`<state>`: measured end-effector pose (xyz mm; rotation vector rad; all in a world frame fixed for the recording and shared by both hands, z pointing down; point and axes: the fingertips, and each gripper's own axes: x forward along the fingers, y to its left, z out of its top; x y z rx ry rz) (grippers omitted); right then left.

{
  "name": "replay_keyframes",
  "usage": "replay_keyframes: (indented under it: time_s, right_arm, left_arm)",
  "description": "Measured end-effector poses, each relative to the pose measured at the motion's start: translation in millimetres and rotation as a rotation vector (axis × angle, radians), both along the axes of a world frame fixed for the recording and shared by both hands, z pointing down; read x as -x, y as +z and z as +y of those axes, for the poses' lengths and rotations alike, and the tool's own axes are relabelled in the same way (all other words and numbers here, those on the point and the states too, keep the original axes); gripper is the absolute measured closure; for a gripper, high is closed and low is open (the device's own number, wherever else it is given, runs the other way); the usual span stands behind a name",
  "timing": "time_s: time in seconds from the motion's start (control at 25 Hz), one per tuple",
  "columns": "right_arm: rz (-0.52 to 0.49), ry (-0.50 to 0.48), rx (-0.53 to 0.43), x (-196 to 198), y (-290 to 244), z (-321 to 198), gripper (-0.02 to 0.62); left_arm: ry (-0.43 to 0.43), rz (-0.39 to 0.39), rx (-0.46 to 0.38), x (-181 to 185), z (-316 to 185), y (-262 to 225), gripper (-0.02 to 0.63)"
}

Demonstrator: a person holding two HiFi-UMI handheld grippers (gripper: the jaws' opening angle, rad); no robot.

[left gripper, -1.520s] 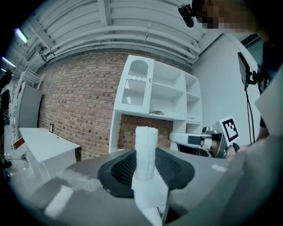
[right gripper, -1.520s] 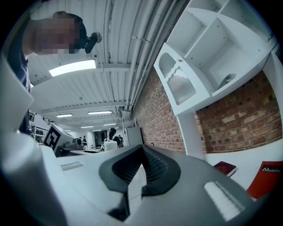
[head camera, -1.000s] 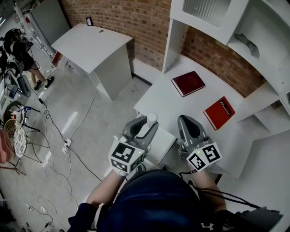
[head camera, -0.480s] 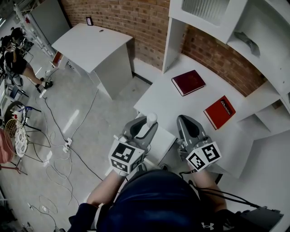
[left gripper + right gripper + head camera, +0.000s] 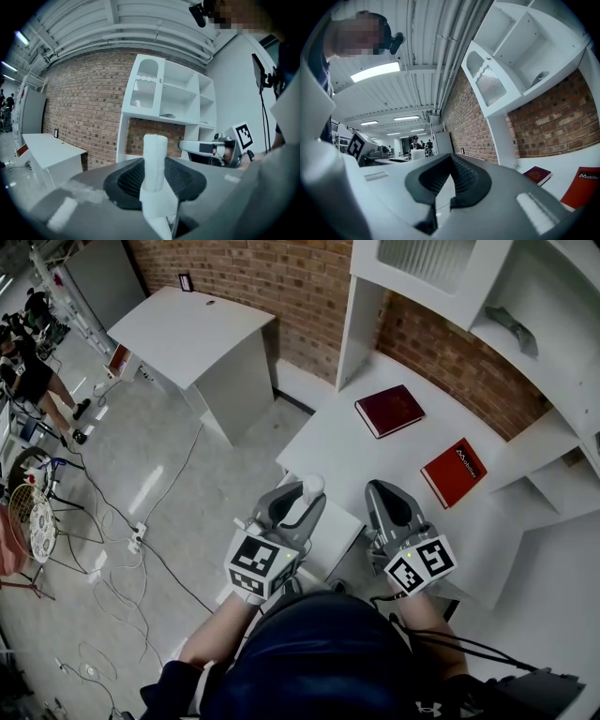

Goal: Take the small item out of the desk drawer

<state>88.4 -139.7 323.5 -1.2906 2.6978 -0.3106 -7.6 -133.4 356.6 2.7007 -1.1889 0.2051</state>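
Observation:
My left gripper (image 5: 306, 495) is shut on a small white cylinder-shaped item (image 5: 313, 486), held upright above the open white drawer (image 5: 340, 529) at the desk's front edge. In the left gripper view the white item (image 5: 153, 161) stands clamped between the dark pads (image 5: 129, 180). My right gripper (image 5: 387, 501) hovers beside it over the desk's (image 5: 356, 451) front edge, jaws shut with nothing between them. In the right gripper view the jaws (image 5: 451, 164) meet at the tips, and the white item (image 5: 417, 153) shows at the left. The drawer's inside is hidden.
A dark red book (image 5: 389, 412) and a brighter red book (image 5: 454, 472) lie on the desk. White shelving (image 5: 525, 324) rises behind it against a brick wall. A second white table (image 5: 192, 334) stands to the left, with cables on the floor (image 5: 122, 559).
Both grippers stay where they were. Only a person far off at the left edge has moved.

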Motion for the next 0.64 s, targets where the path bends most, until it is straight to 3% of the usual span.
replay_keyframes:
  time_s: [0.64]
  right_arm:
    - [0.012, 0.023, 0.007, -2.6, 3.8, 4.1, 0.594]
  left_arm:
    - [0.009, 0.009, 0.014, 1.5, 0.0, 8.9, 0.465]
